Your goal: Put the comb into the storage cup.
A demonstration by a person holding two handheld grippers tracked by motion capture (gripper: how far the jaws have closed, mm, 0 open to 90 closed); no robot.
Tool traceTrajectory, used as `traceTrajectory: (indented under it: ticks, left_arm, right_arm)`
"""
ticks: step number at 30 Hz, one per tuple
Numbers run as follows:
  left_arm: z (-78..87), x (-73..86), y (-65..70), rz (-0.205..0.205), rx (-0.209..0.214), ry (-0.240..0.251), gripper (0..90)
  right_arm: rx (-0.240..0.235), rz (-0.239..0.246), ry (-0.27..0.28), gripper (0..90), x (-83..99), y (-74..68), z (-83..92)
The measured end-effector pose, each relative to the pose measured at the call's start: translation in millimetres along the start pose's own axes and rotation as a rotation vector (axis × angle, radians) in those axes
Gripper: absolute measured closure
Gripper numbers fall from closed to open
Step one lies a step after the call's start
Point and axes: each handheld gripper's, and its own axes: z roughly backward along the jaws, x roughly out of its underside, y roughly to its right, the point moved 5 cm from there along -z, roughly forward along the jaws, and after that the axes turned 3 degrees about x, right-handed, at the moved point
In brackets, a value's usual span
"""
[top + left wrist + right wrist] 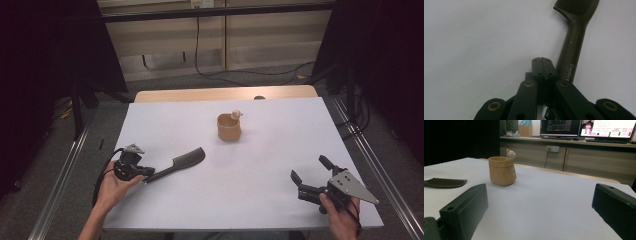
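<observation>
The dark comb (181,163) lies flat on the white counter (260,200), its handle end hidden beside the left tool (145,177), whose jaws the left gripper view shows closed on nothing, while the right tool (309,167) rests open, facing the tan cup (502,170).

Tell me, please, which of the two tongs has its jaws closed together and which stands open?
The left tongs are closed, jaws pressed together beside the dark comb handle. The right tongs stand wide open with nothing between them.
</observation>
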Motion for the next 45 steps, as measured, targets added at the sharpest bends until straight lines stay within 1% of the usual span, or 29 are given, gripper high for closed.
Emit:
traceTrajectory:
  ticks: [5,7,10,11,12,15,17,18,19,21,22,23,24,26,27,28,30,32,33,34,35,37,38,39,40,42,43,44,45]
  left_arm:
    - [0.6,1.9,-0.4,0.006,0.014,0.01,90.0]
    - [0.8,1.7,-1.1,-0.002,-0.01,0.021,90.0]
    - [2.6,1.4,-2.6,-0.003,-0.02,0.032,90.0]
    - [4.9,0.3,-4.8,-0.002,-0.028,0.058,90.0]
    - [6.7,0.1,-5.8,0.003,-0.033,0.068,90.0]
    - [10.0,0.0,-6.8,0.008,-0.032,0.09,90.0]
    - [12.7,0.1,-5.8,0.015,-0.027,0.116,90.0]
    - [16.3,-0.1,-4.6,0.01,-0.023,0.139,90.0]
    - [16.3,-0.1,-4.6,0.01,-0.023,0.139,90.0]
    - [20.3,-1.2,-3.4,0.015,-0.021,0.171,89.3]
    - [22.2,-2.0,-2.9,0.014,-0.023,0.185,87.2]
    - [26.3,-3.7,-1.5,0.008,-0.012,0.213,81.9]
    - [28.3,-4.3,-1.6,0.001,-0.023,0.221,81.3]
    - [29.9,-4.5,-0.5,-0.004,-0.019,0.227,73.6]
    - [30.9,-4.8,0.0,-0.005,-0.019,0.237,73.6]
    - [31.9,-4.6,1.0,-0.014,-0.024,0.248,68.6]
    - [33.0,-4.3,1.1,-0.016,-0.029,0.25,60.1]
    - [34.8,-4.7,3.4,-0.028,-0.039,0.277,52.5]
    - [35.5,-4.9,3.4,-0.034,-0.051,0.278,46.5]
    - [35.5,-4.9,3.4,-0.034,-0.051,0.278,40.1]
    - [35.8,-6.0,4.2,-0.043,-0.064,0.296,35.0]
    - [35.7,-6.4,4.7,-0.037,-0.07,0.3,24.0]
    - [35.0,-6.8,6.5,-0.016,-0.061,0.301,19.1]
    - [35.0,-6.8,6.5,-0.016,-0.061,0.301,15.1]
    - [35.0,-6.8,7.9,-0.014,-0.052,0.304,15.1]
    - [34.4,-7.1,9.4,-0.031,-0.059,0.306,11.5]
    - [33.7,-7.8,10.5,-0.039,-0.045,0.306,4.5]
    - [33.7,-7.8,10.5,-0.039,-0.045,0.306,4.0]
    - [34.3,-7.1,13.3,-0.077,-0.038,0.295,4.0]
  right_arm:
    - [0.001,0.0,0.0,0.0,0.0,0.0,-0.1]
    - [0.001,0.0,0.0,0.0,-0.1,-0.1,-0.1]
    - [0.001,0.0,0.001,0.0,-0.1,0.0,0.0]
    - [0.002,0.001,0.002,0.0,-0.2,0.1,0.0]
    - [0.002,0.002,0.002,0.0,-0.2,0.2,0.1]
    - [0.001,0.001,0.001,0.0,-0.2,0.1,0.1]
    - [0.001,0.001,0.002,0.0,-0.2,0.1,0.1]
    - [0.001,0.001,0.002,0.0,-0.3,0.0,0.1]
    - [0.001,0.001,0.002,0.0,-0.3,0.0,0.1]
    - [0.002,0.002,0.001,0.0,-0.2,0.1,0.3]
    - [0.002,0.003,0.002,0.0,-0.3,0.1,0.3]
    - [0.002,0.001,0.001,0.0,-0.3,0.1,0.3]
    - [0.002,0.002,0.002,0.0,-0.3,0.2,0.3]
    - [0.002,0.002,0.003,0.0,-0.4,0.3,0.4]
    - [0.002,0.003,0.003,0.0,-0.5,0.3,0.4]
    - [0.001,0.002,0.003,0.0,-0.4,0.3,0.4]
    - [0.0,0.002,0.004,0.0,-0.5,0.2,0.5]
    - [0.001,0.004,0.003,0.0,-0.5,0.2,0.5]
    - [0.001,0.002,0.003,0.0,-0.5,0.2,0.4]
    - [0.001,0.002,0.003,0.0,-0.5,0.2,0.4]
    - [-0.001,0.001,0.003,0.0,-0.4,0.2,0.4]
    - [-0.001,0.001,0.003,0.0,-0.5,0.1,0.5]
    - [-0.002,0.0,0.003,0.0,-0.6,0.0,0.6]
    - [-0.002,0.0,0.003,0.0,-0.6,0.0,0.6]
    - [-0.002,0.0,0.004,0.0,-0.6,0.1,0.6]
    - [-0.002,0.0,0.003,0.0,-0.4,0.2,0.4]
    - [-0.002,-0.001,0.003,0.0,-0.6,0.3,0.6]
    - [-0.002,0.0,0.003,0.0,-0.6,0.3,0.7]
    - [-0.003,0.001,0.002,0.0,-0.4,0.3,0.7]
